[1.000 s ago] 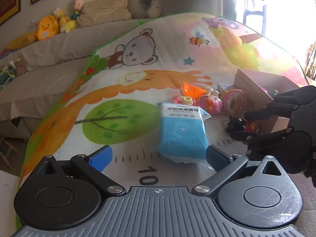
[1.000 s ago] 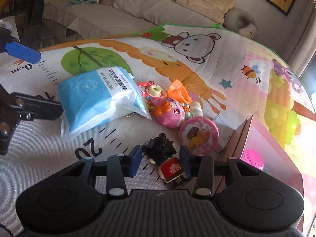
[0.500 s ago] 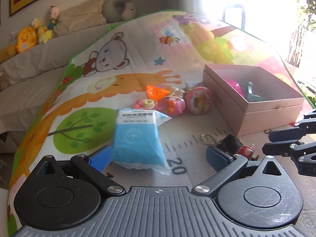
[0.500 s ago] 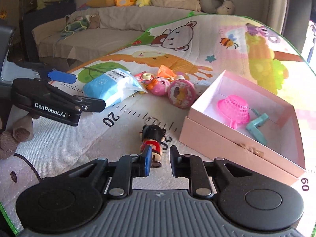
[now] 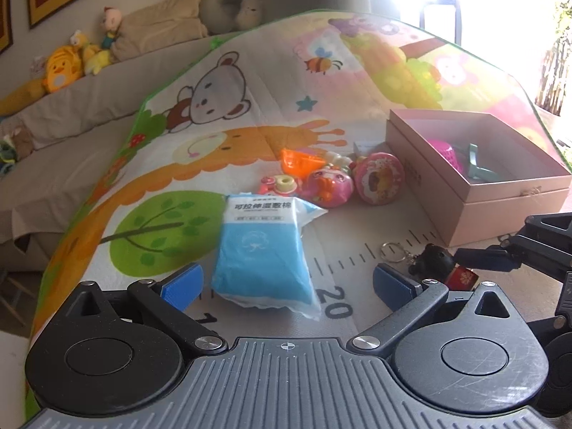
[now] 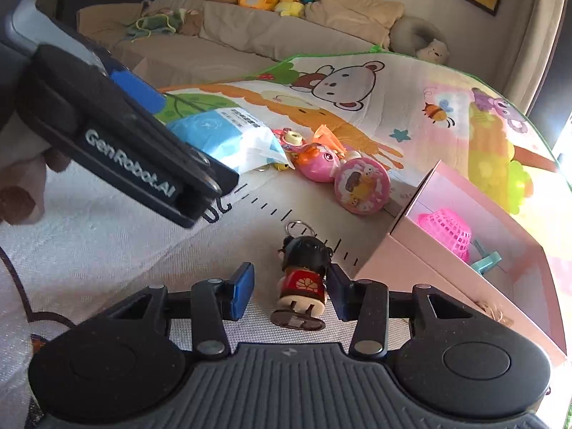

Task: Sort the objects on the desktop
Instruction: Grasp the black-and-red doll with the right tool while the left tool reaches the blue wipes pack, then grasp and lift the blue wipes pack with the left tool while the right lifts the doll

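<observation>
A small doll keychain (image 6: 304, 275) with black hair and a red dress lies on the play mat (image 6: 107, 243), its base towards my right camera. My right gripper (image 6: 289, 286) has a finger on each side of it. The jaws are opening; the left pad stands clear of the doll and the right pad is close beside it. My left gripper (image 5: 286, 280) is open wide, just short of a blue-and-white cotton packet (image 5: 262, 250). The doll (image 5: 434, 257) also shows in the left wrist view, by the right gripper's fingertips (image 5: 482, 259).
An open pink box (image 6: 393, 261) at the right holds a pink strainer (image 6: 447, 228) and a teal piece (image 6: 488, 261). A round pink tin (image 5: 379, 178), a pink toy (image 5: 327, 186) and an orange toy (image 5: 298, 159) lie beyond the packet. A sofa with plush toys is behind.
My right gripper's jaws went from nearly shut to wider apart, and it moved forward so the doll now lies between its fingers. The left gripper has barely shifted over the last half second.
</observation>
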`<state>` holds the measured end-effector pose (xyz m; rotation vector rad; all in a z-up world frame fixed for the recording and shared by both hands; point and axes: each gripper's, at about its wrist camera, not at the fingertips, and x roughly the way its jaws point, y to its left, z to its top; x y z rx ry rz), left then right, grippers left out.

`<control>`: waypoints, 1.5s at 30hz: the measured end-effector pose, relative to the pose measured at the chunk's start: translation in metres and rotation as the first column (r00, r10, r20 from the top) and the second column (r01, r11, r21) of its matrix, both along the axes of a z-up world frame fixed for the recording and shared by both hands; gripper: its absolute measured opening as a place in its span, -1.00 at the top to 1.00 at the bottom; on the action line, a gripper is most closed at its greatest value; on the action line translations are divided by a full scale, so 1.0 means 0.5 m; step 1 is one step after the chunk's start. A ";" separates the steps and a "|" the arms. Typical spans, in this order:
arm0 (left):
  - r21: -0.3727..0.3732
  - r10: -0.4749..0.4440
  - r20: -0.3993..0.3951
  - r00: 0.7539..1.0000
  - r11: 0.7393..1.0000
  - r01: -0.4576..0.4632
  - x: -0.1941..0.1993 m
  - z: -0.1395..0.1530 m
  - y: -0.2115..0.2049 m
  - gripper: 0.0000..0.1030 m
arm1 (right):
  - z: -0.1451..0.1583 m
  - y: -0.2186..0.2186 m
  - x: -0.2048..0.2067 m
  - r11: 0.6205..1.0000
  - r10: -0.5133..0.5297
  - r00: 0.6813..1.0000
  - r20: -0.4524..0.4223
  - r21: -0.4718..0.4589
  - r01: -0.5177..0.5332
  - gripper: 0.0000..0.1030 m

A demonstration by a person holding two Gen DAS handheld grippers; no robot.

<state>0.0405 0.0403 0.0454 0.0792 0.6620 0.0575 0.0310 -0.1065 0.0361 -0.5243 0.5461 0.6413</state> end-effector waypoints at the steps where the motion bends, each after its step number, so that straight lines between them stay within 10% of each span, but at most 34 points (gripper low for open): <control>1: -0.004 0.009 -0.002 1.000 1.000 -0.009 0.003 -0.001 0.004 -1.00 | 0.005 -0.006 0.006 1.000 -0.012 1.000 -0.021 0.007 0.012 0.39; 11: 0.059 0.099 -0.030 0.995 0.993 -0.097 0.094 -0.037 0.026 -1.00 | 0.026 -0.174 -0.004 0.975 -0.150 0.971 -0.185 0.133 0.176 0.42; 15: 0.026 0.114 -0.049 0.992 0.993 -0.113 0.097 -0.044 0.037 -1.00 | 0.070 -0.255 0.005 0.934 -0.261 0.958 -0.121 0.217 0.282 0.25; 24: -0.003 0.066 -0.053 0.996 0.998 -0.067 0.077 -0.046 0.022 -1.00 | 0.091 -0.361 0.223 0.768 -0.594 0.792 -0.143 0.194 0.611 0.12; 31: -0.023 0.044 -0.052 0.998 0.999 -0.045 0.061 -0.045 0.035 -1.00 | 0.060 -0.265 0.283 0.834 -0.535 0.838 -0.105 0.093 0.544 0.03; 45: -0.034 0.075 0.016 0.997 0.997 -0.074 0.072 -0.040 0.048 -0.95 | 0.111 -0.231 0.152 0.913 -0.312 0.945 -0.102 0.245 0.327 -0.11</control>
